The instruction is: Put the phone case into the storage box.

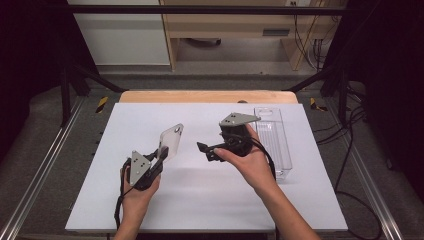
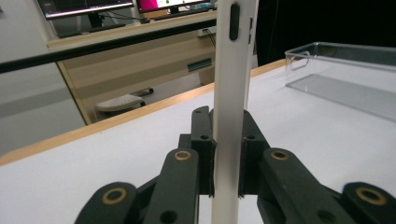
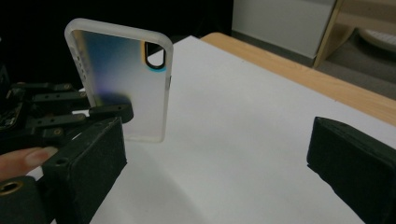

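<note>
your left gripper [image 1: 159, 156] is pinching the lower end of a frosted, translucent plastic phone case [image 1: 171, 142] with a dark camera cutout near its top. in the left gripper view the two black pads press on the case's [image 2: 229, 107] flat faces from either side. the case stands lifted off the white table top [image 1: 200, 200], leaning up and away from your left hand, roughly at the middle of the table. your right gripper [image 1: 206, 151] sits just to the right of it with its jaws spread wide and nothing between them; the right gripper view shows the case [image 3: 123, 79] ahead and off to one side, apart from both pads.

the grip is low and narrow, so i judge that the tall free end could swing or twist if you bump it. coming in with the right jaws off-centre could knock the case sideways out of the left pads. closing on the thin rim instead of the flat faces could let it flex and slip. the clear rectangular plastic tray [image 1: 274, 140] lies close beside your right wrist, so a wide swing there may shove it.
</note>
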{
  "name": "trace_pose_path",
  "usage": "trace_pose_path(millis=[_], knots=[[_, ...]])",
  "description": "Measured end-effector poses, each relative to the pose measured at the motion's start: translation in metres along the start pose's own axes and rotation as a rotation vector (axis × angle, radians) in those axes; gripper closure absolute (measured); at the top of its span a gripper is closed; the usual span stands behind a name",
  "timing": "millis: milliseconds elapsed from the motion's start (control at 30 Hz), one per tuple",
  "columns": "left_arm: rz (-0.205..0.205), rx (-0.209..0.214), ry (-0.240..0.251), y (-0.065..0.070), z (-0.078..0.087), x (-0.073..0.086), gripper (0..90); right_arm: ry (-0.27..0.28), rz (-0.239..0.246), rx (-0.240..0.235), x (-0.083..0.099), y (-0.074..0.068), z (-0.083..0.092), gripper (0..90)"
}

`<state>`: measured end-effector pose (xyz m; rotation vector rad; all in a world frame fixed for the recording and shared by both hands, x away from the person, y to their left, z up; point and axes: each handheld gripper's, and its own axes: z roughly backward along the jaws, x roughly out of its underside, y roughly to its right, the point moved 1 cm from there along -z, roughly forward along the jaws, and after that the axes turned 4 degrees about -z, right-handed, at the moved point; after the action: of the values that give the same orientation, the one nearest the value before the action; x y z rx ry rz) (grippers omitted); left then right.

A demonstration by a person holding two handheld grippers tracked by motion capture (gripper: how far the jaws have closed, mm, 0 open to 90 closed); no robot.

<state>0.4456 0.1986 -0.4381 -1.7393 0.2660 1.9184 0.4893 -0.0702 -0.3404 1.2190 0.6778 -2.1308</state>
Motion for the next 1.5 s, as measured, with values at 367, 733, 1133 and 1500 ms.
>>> trace_pose_path(millis=[367,733,1133,1500], knots=[[0.162,0.066,0.032,0.005,0.001,-0.001,80.8,0.131,-0.003,0.071,0.007,-0.007,-0.01,3.9],[0.29,0.118,0.051,0.01,0.003,-0.001,80.9,0.245,-0.055,0.07,0.004,-0.024,-0.022,4.8],[0.334,0.125,0.04,0.013,0.0,0.005,80.8,0.244,-0.033,0.028,0.005,-0.046,-0.039,2.7],[0.331,0.111,0.046,0.017,0.0,0.005,80.9,0.221,-0.035,0.015,0.011,-0.066,-0.06,3.4]])
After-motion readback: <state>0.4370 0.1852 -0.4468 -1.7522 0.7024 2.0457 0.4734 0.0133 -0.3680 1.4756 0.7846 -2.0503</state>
